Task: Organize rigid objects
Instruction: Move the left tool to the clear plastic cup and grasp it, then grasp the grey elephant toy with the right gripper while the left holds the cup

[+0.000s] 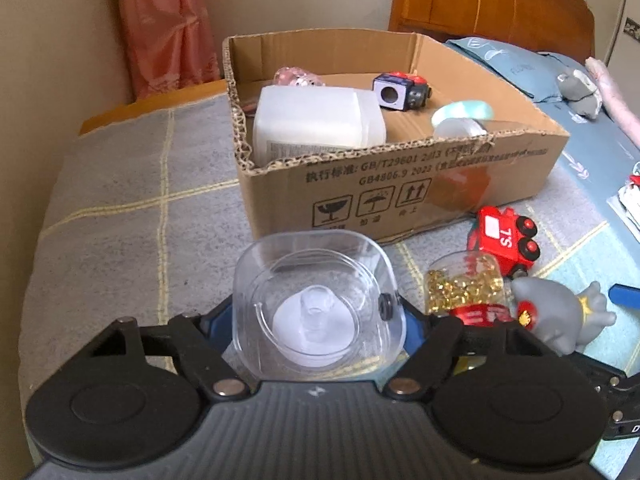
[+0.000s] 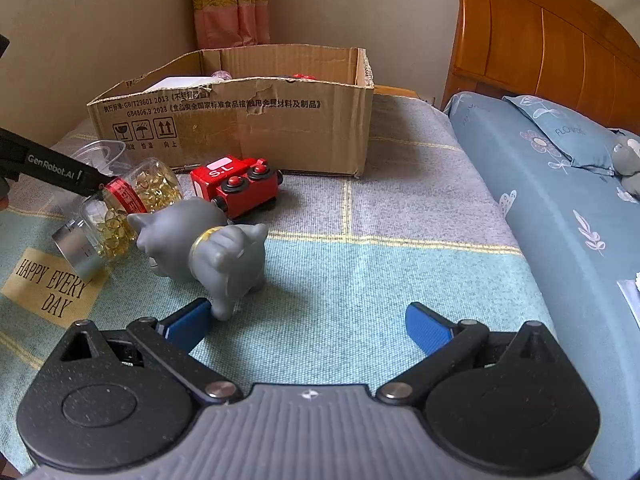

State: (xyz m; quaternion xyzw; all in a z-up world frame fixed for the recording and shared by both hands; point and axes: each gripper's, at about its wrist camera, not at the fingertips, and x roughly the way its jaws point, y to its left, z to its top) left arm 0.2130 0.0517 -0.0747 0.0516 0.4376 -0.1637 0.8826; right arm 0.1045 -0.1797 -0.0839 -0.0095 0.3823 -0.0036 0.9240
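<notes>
Two grippers work over a bed spread with a checked blanket (image 2: 360,264), and the scene reads like this from left to right. Farthest left, the left gripper (image 1: 316,316) has its blue pads against the two sides of a clear square plastic container (image 1: 314,300), which it holds with the open mouth facing the camera; a round white lid piece shows inside it. Behind the container stands the cardboard box (image 1: 400,196), open at the top, holding a white plastic jug (image 1: 316,120), a pink patterned item in the back corner, a dark blue block toy (image 1: 400,90) and a pale green lidded tub (image 1: 464,118). Just right of the container lies a clear jar of golden capsules (image 1: 466,290) on its side, with a silver cap and a red label, touching the grey toy figure (image 2: 216,248) beside it. A red toy train (image 2: 236,184) marked S.L rests between the jar and the box, close to the box's front wall. In the right wrist view the right gripper (image 2: 308,328) has its jaws wide apart and empty, the left pad just beside the grey figure's leg. Farther right are a blue floral pillow (image 2: 560,136) and a wooden headboard (image 2: 540,40)
</notes>
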